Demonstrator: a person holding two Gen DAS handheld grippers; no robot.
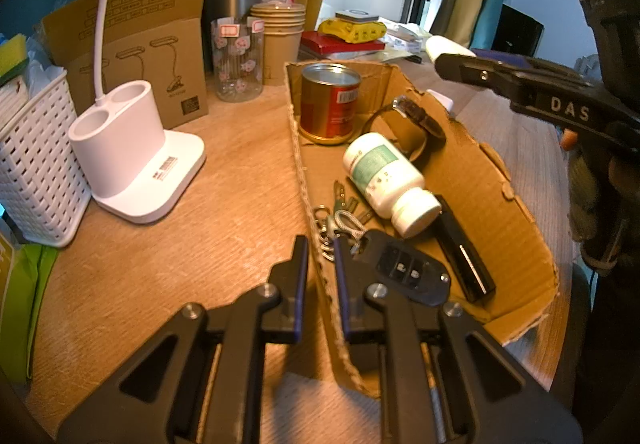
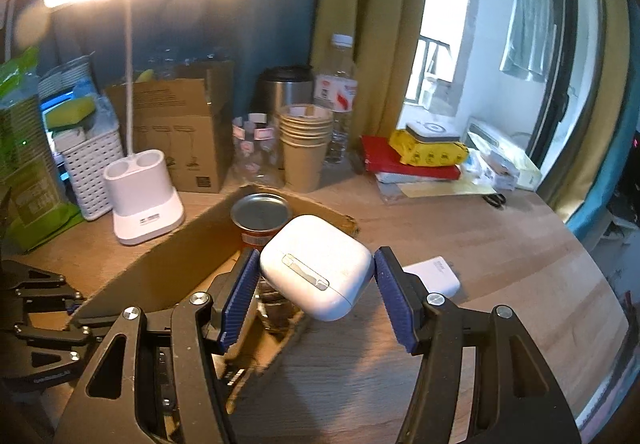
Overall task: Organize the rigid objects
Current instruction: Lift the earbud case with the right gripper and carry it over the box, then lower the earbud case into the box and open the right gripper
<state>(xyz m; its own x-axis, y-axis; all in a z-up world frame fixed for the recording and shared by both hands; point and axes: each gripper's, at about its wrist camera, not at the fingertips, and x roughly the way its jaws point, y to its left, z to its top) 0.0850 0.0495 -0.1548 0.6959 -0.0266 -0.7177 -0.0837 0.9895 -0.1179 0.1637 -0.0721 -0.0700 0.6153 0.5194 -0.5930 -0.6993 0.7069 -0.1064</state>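
A shallow cardboard box [image 1: 500,180] lies on the wooden desk. It holds a red tin can [image 1: 330,104], a black watch [image 1: 416,120], a white pill bottle [image 1: 384,176], a key ring [image 1: 340,220], a car key [image 1: 404,268] and a black bar [image 1: 464,248]. My left gripper [image 1: 322,268] is shut on the box's near left wall [image 1: 308,200]. My right gripper [image 2: 316,284] is shut on a white earbud case [image 2: 316,264], held above the box's right edge. In the left wrist view the right gripper [image 1: 520,80] hangs over the box.
A white lamp base [image 1: 132,152], a white basket [image 1: 36,168], a brown carton [image 1: 152,56], a glass jar [image 1: 238,60], stacked paper cups [image 1: 280,36] and a steel mug stand behind the box. A white power bank [image 2: 434,274] lies on the desk to the right.
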